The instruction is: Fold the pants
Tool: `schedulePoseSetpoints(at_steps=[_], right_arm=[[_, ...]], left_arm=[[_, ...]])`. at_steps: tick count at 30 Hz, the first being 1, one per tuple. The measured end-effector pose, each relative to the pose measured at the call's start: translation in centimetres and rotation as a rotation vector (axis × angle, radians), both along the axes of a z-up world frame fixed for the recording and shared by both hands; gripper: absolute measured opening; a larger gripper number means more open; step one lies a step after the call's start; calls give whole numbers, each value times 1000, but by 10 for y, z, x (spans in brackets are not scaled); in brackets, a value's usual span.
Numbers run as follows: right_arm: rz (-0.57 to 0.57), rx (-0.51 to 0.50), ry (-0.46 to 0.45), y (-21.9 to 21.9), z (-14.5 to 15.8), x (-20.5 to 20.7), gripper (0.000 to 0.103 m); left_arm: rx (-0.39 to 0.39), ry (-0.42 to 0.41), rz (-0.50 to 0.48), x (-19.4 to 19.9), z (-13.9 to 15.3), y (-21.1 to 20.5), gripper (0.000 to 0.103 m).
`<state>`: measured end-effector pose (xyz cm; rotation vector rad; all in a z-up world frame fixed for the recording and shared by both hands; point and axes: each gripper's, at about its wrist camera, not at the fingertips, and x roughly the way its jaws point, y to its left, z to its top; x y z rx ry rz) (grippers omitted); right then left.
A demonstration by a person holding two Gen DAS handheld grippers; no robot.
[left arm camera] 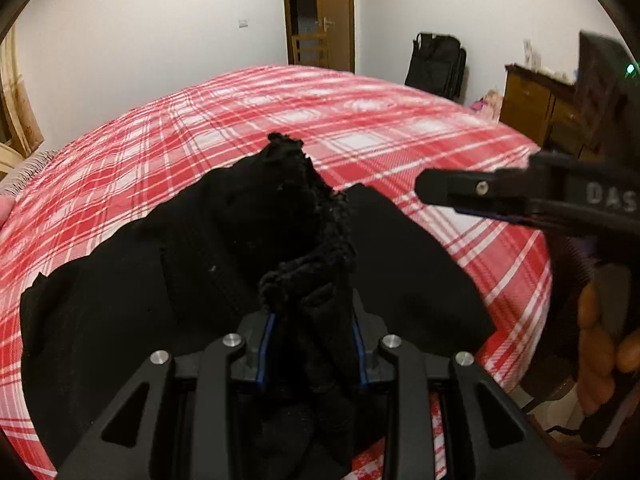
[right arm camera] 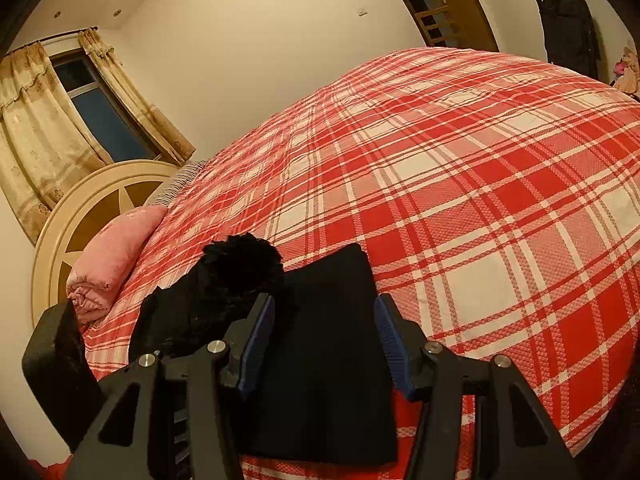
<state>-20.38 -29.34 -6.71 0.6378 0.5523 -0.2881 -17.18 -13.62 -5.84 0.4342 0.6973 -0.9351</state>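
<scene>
Black pants [left arm camera: 132, 280] lie partly folded on the red plaid bed [left arm camera: 360, 120]. My left gripper [left arm camera: 314, 320] is shut on a bunched frayed end of the pants [left arm camera: 304, 216] and holds it up above the rest. My right gripper [right arm camera: 326, 320] is open and empty, its blue-padded fingers [right arm camera: 260, 332] hovering over a flat folded part of the pants [right arm camera: 328, 360]. The lifted bunch shows at its left [right arm camera: 240, 264]. The right gripper also shows in the left wrist view [left arm camera: 440, 188], to the right of the bunch.
A pink pillow [right arm camera: 116, 248] and a cream headboard [right arm camera: 56, 236] are at the bed's left end. A curtained window [right arm camera: 92, 100] is beyond. A door [left arm camera: 320, 16], a black bag [left arm camera: 436, 64] and a wooden cabinet [left arm camera: 536, 100] stand past the bed.
</scene>
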Motion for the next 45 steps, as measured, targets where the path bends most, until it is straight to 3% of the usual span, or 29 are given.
schedulePoseSetpoints(at_steps=[7,15,22,27,31,34,36,39,40,41,45], right_arm=[[-11,3,13,-1,-1,-1,54],[-12,0,10,-2,1,-3,54],[9,46,-10,-8,-1,-4,54],[81,146,-98,-10,1,-3,54],[162,265,-124,-11,-7,18,55],[219,361,-94,-8,-21,41,57],[241,393,-73,-5,-30,52,57],[284,425,-60,2,-40,62,61],[287,422,-46,5,-43,63,62],[289,420,-37,6,-45,65,63],[298,439,-45,8,-47,65,66]], left_arm=[[49,-12,10,-3,-1,-5,32],[49,-1,11,-3,-3,-5,32],[-11,43,-13,3,-2,3,32],[-100,106,-32,11,2,17,32],[-80,79,-49,7,-4,12,33],[-62,45,-68,1,-2,11,34],[-58,51,-103,-1,0,12,45],[-79,137,-191,-3,9,22,69],[-81,134,-198,-2,12,28,82],[-86,113,-190,-1,17,36,86],[-158,120,-79,30,39,87,87]])
